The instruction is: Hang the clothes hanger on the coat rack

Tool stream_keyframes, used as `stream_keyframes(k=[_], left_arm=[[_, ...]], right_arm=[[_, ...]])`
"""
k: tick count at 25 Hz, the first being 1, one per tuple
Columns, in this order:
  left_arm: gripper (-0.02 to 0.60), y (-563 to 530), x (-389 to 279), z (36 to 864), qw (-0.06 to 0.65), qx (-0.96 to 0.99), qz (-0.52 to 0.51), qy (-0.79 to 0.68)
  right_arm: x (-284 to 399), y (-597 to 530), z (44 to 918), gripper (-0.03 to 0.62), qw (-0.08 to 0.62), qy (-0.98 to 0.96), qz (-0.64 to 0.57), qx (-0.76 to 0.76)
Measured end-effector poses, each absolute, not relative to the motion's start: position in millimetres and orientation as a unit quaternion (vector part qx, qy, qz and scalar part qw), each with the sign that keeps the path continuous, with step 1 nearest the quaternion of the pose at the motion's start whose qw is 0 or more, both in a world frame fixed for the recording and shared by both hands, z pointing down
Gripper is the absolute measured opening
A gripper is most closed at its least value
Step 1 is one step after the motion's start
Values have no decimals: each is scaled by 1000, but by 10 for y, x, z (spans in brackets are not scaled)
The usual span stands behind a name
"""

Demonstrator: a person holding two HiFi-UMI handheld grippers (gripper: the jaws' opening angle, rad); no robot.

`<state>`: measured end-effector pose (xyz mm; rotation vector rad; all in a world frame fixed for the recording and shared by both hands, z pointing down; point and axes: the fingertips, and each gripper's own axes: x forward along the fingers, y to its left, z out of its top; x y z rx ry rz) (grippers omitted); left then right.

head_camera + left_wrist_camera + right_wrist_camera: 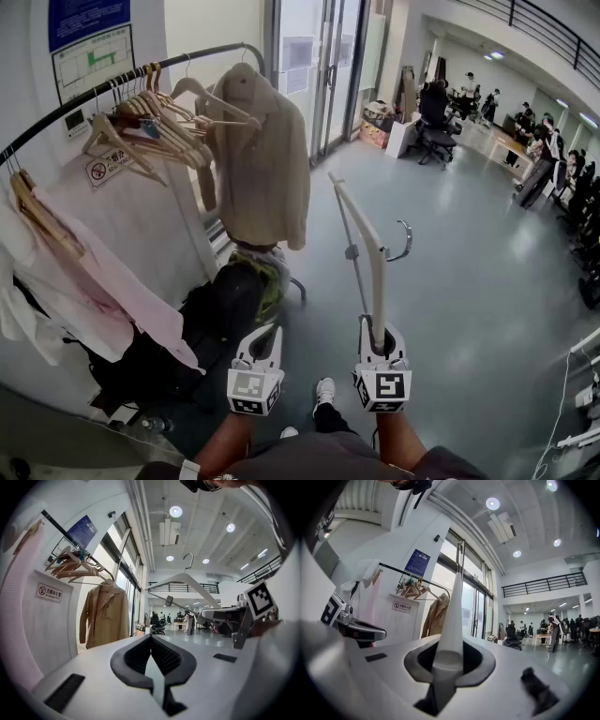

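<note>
My right gripper [373, 336] is shut on one end of a cream clothes hanger [375, 267]. The hanger's arm rises away from me, and its metal hook [404, 240] sticks out to the right. In the right gripper view the hanger [454, 606] stands straight up out of the closed jaws [449, 657]. My left gripper [264, 334] hovers beside it, shut with nothing in it [151, 660]. The coat rack's black rail [112, 86] runs along the upper left, well ahead and left of both grippers. In the left gripper view the hanger [183, 580] shows to the right.
A bunch of wooden hangers [150, 122] and a beige jacket [258, 159] hang on the rail. A pink shirt [94, 291] hangs at the near left. Dark bags [220, 309] lie under the rack. Grey floor spreads to the right, with office chairs [436, 127] and people far back.
</note>
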<state>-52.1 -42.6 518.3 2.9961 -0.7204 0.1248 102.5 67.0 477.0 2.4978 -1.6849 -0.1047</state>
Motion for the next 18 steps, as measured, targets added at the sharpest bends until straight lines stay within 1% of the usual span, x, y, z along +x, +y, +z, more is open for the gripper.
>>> stream_keyframes(k=[12, 18], left_arm=[[9, -1213, 229, 5173, 21, 960, 46, -274], [9, -1660, 472, 5210, 39, 948, 48, -311]], right_arm=[[1739, -369, 4833, 55, 65, -619, -33, 782], [2022, -906, 4856, 55, 64, -655, -22, 753]])
